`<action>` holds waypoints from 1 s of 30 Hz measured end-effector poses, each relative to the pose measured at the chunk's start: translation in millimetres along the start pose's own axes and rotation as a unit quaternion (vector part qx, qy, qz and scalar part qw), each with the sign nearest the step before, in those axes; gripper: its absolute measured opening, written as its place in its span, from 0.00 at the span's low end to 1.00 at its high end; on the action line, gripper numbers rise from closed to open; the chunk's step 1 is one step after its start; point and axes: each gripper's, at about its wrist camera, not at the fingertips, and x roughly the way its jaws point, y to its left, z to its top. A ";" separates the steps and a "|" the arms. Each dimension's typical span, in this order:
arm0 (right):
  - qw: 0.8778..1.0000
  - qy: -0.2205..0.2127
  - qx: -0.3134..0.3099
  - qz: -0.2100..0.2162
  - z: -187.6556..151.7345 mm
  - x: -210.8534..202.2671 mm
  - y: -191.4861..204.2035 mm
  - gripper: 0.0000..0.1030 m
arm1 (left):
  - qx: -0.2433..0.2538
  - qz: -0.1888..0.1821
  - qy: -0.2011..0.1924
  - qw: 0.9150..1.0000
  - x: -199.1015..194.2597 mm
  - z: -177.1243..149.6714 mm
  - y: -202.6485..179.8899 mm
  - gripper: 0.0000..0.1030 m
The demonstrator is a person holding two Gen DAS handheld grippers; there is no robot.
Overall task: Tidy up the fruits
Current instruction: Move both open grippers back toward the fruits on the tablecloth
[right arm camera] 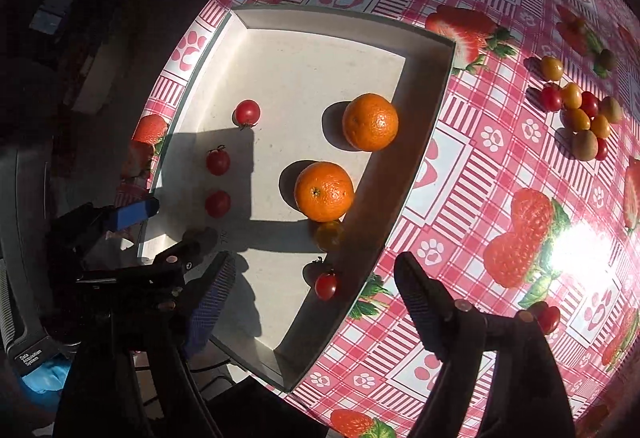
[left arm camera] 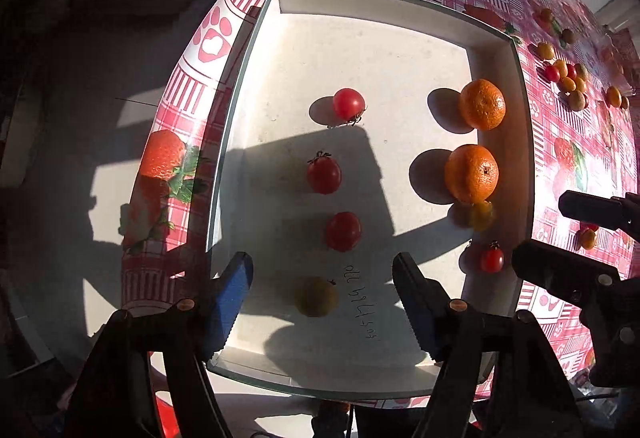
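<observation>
- Both grippers hang over a white tray [left arm camera: 400, 10] on a counter [right arm camera: 500, 174] covered in a pink checked cloth printed with strawberries and paw marks.
- Left gripper [left arm camera: 322, 302]: its blue-padded jaws stand apart with nothing clamped; a yellow-green tomato [left arm camera: 316, 296] lies on the tray floor in the gap between them, untouched by either pad.
- Right gripper [right arm camera: 312, 298]: its jaws also stand wide apart and hold nothing; a small red cherry tomato [right arm camera: 326, 285] lies on the tray floor between them, against the tray's right wall.
- Three red tomatoes sit in a column down the tray's left part: top tomato [left arm camera: 348, 104], middle tomato [left arm camera: 324, 174], lower tomato [left arm camera: 343, 231]; the yellow-green one continues that line.
- Two oranges lie along the right wall, the far orange [left arm camera: 482, 104] and the near orange [left arm camera: 472, 173], close together.
- A yellow tomato [left arm camera: 480, 216] rests in shadow, touching the near orange's lower edge.
- A loose cluster of small fruits [right arm camera: 580, 114], red, yellow and brownish, lies on the cloth well apart from the tray.
- Handwritten marks [left arm camera: 360, 302] show on the tray floor beside the yellow-green tomato.
</observation>
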 end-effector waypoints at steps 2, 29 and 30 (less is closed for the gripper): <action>1.000 -0.006 0.025 -0.009 -5.9 -5.6 -19.7 0.82 | 0.016 -0.005 -0.008 1.000 -6.3 3.6 -10.2 0.71; 0.972 -0.021 0.223 -0.075 -112.2 -50.2 -229.0 0.82 | 0.183 -0.057 -0.020 0.981 -33.3 57.9 -181.8 0.71; 0.973 -0.020 0.217 -0.077 -114.9 -49.9 -229.6 0.82 | 0.191 -0.053 -0.016 0.980 -30.0 51.5 -186.3 0.71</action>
